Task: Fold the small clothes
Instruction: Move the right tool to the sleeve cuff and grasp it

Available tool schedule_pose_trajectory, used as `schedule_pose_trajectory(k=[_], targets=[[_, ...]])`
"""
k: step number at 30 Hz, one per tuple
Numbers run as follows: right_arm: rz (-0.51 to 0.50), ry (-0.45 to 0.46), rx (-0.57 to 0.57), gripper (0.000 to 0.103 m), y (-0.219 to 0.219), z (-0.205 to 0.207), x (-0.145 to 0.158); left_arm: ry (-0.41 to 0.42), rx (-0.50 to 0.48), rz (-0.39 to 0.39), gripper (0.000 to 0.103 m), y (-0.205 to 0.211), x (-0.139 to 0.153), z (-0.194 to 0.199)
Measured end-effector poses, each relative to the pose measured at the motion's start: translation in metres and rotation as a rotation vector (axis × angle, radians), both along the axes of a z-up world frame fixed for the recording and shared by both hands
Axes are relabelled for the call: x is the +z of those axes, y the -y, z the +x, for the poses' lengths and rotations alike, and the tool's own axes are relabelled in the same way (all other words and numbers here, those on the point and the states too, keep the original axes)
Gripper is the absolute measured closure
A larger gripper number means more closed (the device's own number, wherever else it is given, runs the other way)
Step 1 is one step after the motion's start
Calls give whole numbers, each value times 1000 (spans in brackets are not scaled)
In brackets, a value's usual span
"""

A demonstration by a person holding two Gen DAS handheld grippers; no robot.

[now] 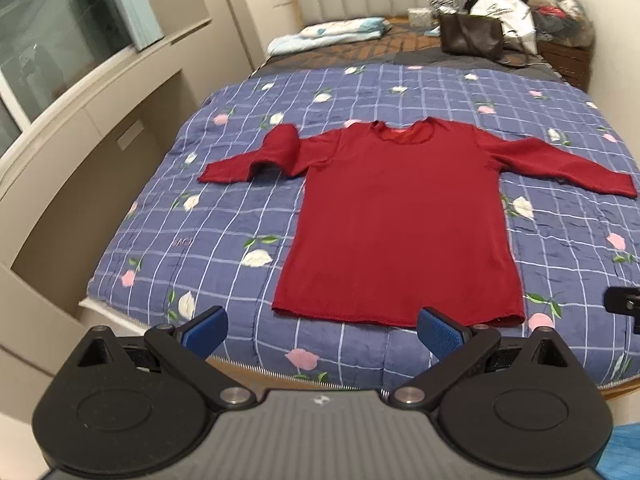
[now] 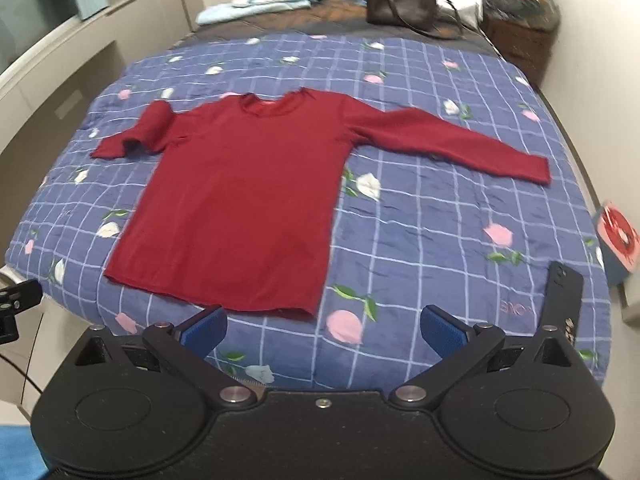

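red top flat on the bed, both claws wide and empty

a red top lies spread face up on a blue checked quilt with flower prints, collar toward the headboard, hem toward the near edge of the bed. its sleeve on the right side stretches out straight across the quilt. the sleeve on the left side is bent, doubled back on itself near the shoulder, cuff pointing outward.

the left claw hangs above the near edge of the bed, just short of the hem, blue pads spread wide, nothing between them. the right claw is likewise wide apart and empty, above the quilt near the hem's right corner.

a black phone lies on the quilt by the right edge. a brown bag and a folded pale blanket sit at the far end of the bed.
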State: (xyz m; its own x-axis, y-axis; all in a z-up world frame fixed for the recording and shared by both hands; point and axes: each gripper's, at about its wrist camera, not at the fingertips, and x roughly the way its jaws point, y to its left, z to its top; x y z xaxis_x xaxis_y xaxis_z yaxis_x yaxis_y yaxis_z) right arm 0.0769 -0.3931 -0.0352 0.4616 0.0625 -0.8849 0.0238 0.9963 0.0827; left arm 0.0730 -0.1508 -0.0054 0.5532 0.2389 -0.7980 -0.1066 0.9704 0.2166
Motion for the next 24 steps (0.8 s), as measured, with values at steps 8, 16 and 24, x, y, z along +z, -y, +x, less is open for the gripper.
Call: schedule_pose_trajectory(k=[8,16,24], targets=[[42,-23,-102,0,8,15,19,-29,86,-39,0,-21,10,30],[34,-4,-164,0,-2,43,32,-30,41,-46,0,-34,9,75],[11,11,-294,0,-18,84,36,-23,-111,-49,0,-39,4,147]])
